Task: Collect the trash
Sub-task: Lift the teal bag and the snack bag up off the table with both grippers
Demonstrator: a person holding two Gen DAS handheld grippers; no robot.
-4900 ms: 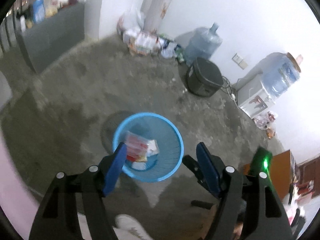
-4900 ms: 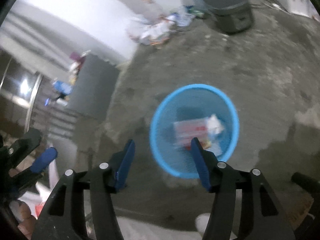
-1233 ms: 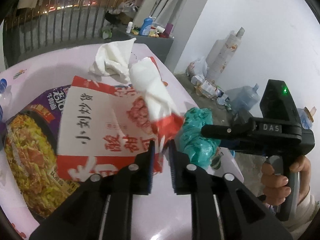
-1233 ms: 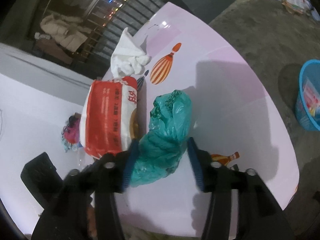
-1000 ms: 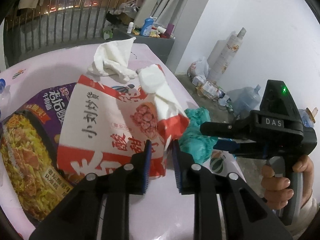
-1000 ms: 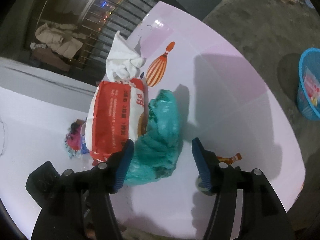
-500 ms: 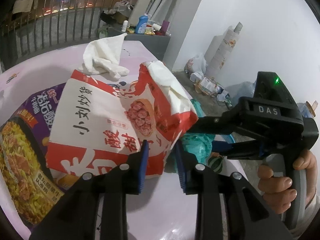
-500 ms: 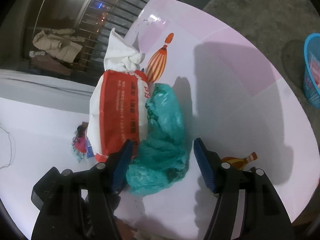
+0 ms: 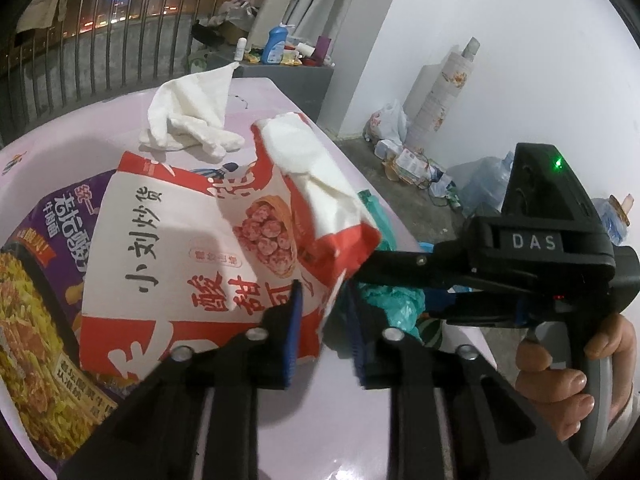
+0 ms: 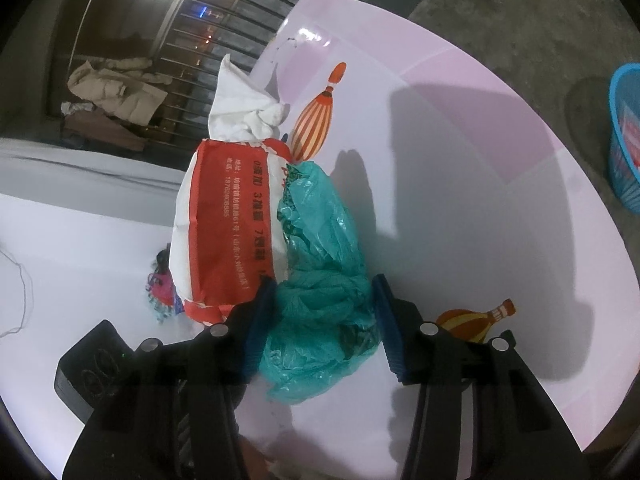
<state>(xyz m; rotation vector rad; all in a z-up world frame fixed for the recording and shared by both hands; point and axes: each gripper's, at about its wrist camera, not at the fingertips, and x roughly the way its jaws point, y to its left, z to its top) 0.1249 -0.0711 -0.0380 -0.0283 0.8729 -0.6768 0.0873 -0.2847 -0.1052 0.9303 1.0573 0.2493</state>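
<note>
Both grippers are closing at frame centre, the left gripper (image 9: 320, 312) narrowing on the red-and-white snack bag (image 9: 192, 248) corner, the right gripper (image 10: 320, 320) half-open around the green plastic bag (image 10: 320, 280), risking thin film slipping free.

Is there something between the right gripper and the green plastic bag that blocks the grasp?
Nothing visible blocks it. The green plastic bag already lies between the jaws of the right gripper, which are closing. The red and white snack bag only leans against its left side.
</note>
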